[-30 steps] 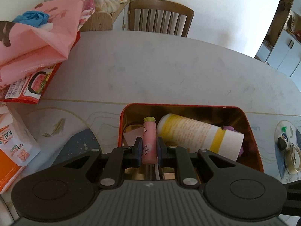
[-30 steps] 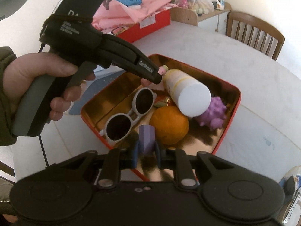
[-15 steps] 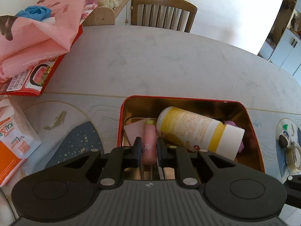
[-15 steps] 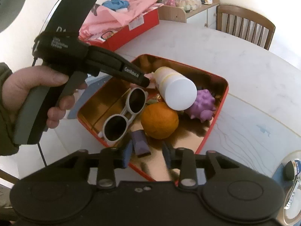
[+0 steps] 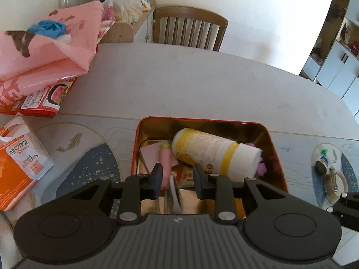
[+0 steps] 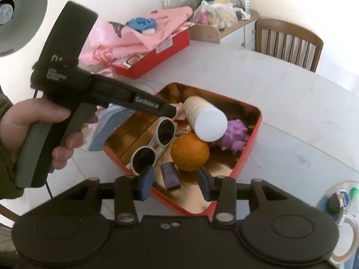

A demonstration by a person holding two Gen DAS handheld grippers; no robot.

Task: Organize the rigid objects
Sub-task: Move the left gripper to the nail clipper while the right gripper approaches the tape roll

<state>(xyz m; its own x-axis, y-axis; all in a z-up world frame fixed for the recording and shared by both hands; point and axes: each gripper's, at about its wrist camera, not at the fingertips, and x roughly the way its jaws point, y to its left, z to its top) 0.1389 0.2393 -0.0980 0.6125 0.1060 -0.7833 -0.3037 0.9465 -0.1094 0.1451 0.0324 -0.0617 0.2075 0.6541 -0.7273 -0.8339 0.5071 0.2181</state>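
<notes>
A red rectangular metal tin (image 6: 253, 134) with a gold inside sits on the pale oval table (image 5: 202, 85) and holds the task's things. Inside it lie a white-and-yellow cylindrical bottle (image 6: 205, 117), tipped on its side, an orange (image 6: 189, 152) just below it, a purple spiky ball (image 6: 234, 135) beside the bottle's cap, white round sunglasses (image 6: 154, 143) and a small dark purple block (image 6: 170, 176). A slim pink tube (image 5: 165, 163) lies at the tin's left end. The left gripper (image 5: 178, 177) hangs over the tube, jaws opening — the tube rests loose beside its left pad. The right gripper (image 6: 175, 180) hangs over the tin's near edge, jaws opening, the block lying free between them.
</notes>
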